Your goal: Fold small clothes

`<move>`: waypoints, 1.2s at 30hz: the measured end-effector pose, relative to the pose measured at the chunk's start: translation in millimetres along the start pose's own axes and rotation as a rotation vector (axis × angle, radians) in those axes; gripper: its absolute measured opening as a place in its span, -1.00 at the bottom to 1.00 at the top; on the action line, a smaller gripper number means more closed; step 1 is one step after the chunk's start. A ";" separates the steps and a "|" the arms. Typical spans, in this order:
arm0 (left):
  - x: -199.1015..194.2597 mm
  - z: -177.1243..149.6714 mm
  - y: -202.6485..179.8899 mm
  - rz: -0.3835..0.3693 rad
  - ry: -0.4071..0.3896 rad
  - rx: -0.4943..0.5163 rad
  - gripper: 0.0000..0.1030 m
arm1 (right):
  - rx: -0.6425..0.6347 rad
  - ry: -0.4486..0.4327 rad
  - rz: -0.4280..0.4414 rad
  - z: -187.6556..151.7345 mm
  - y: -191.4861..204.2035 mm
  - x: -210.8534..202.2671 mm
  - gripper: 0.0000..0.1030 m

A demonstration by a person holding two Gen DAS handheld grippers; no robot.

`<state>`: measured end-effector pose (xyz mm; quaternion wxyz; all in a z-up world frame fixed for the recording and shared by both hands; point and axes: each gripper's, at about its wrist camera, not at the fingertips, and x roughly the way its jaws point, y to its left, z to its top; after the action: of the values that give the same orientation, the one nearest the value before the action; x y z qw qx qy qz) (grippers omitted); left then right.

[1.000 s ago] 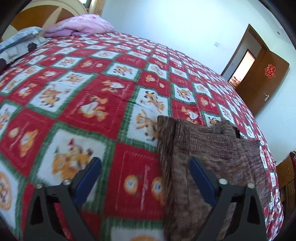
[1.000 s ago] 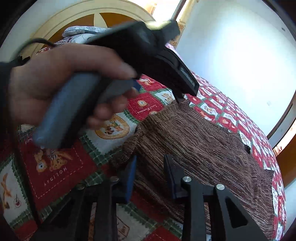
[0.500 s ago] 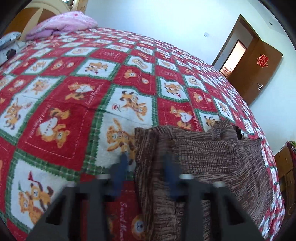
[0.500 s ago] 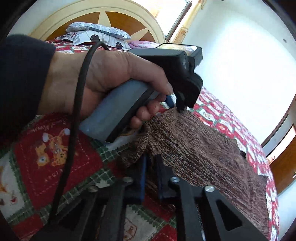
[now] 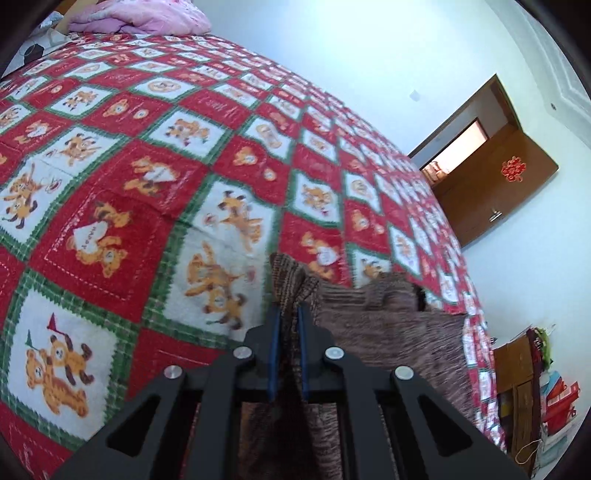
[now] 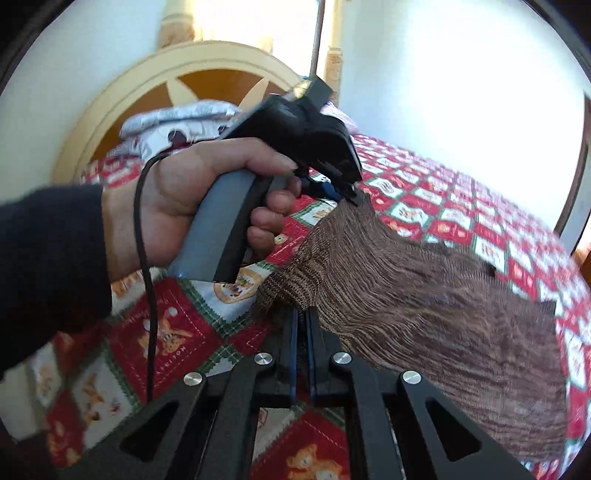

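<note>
A white-walled bedroom holds a wide bed [image 5: 155, 155] covered by a quilt [image 5: 110, 206] of red and white squares with green zigzag borders and cartoon bears and dogs; the cloth looks soft and slightly puckered along its stitched seams. In the right wrist view an arched headboard [image 6: 122, 99], cream rim around brown panels with a star shape, stands at 11 o'clock, with patterned grey-white pillows [image 6: 177, 118] stacked against it. In the left wrist view a brown wooden door [image 5: 498, 192] with a red ornament [image 5: 512, 170] stands open at 3 o'clock; a crumpled pink blanket [image 5: 140, 18] lies at 12 o'clock; a brown cabinet [image 5: 517, 365] with coloured boxes beside it sits at 4 o'clock, too blurred to detail.

The brown knit garment [image 6: 424, 314], ribbed and mottled in dark and light strands, lies on the quilt's near right part and is raised along one edge. The left gripper [image 5: 288, 325] has its jaws pressed on a bunched fold of that knit; in the right wrist view a hand [image 6: 192, 206] grips its grey handle, and a black cable trails down. The right gripper [image 6: 303, 321] likewise has its jaws pinching the garment's edge at 6 o'clock, blue pads nearly meeting.
</note>
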<state>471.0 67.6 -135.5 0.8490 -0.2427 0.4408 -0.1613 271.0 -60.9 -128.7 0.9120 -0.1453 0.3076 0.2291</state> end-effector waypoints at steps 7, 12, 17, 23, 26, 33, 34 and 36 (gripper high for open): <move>-15.0 3.6 -42.6 -0.046 -0.029 0.024 -0.83 | 0.164 -0.020 0.049 1.2 -39.2 -18.7 -0.94; -18.7 4.7 -78.2 -0.076 -0.042 0.061 -0.83 | 0.262 -0.033 0.057 -4.3 -72.8 -32.1 -0.95; -13.5 6.9 -112.3 -0.112 -0.046 0.092 -0.83 | 0.346 -0.046 0.066 -11.5 -104.2 -49.0 -0.95; 5.4 3.9 -149.3 -0.150 -0.021 0.115 -0.83 | 0.423 -0.048 0.066 -27.3 -139.4 -68.5 -0.95; 16.6 0.3 -167.9 -0.184 0.013 0.124 -0.83 | 0.442 -0.040 0.036 -38.0 -153.6 -73.5 -0.95; 48.3 -7.3 -209.9 -0.225 0.093 0.146 -0.83 | 0.551 0.001 0.002 -70.5 -197.6 -79.6 -0.96; 52.1 -9.0 -214.6 -0.228 0.100 0.149 -0.83 | 0.564 0.005 -0.005 -75.4 -203.6 -82.0 -0.96; 63.0 -13.5 -226.1 -0.232 0.120 0.157 -0.83 | 0.590 0.015 -0.010 -83.3 -213.5 -84.0 -0.96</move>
<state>481.6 -154.5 -59.1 0.8133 -0.2146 0.4457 -0.3064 278.8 -304.4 -113.5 0.9137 0.1231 0.3670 0.1240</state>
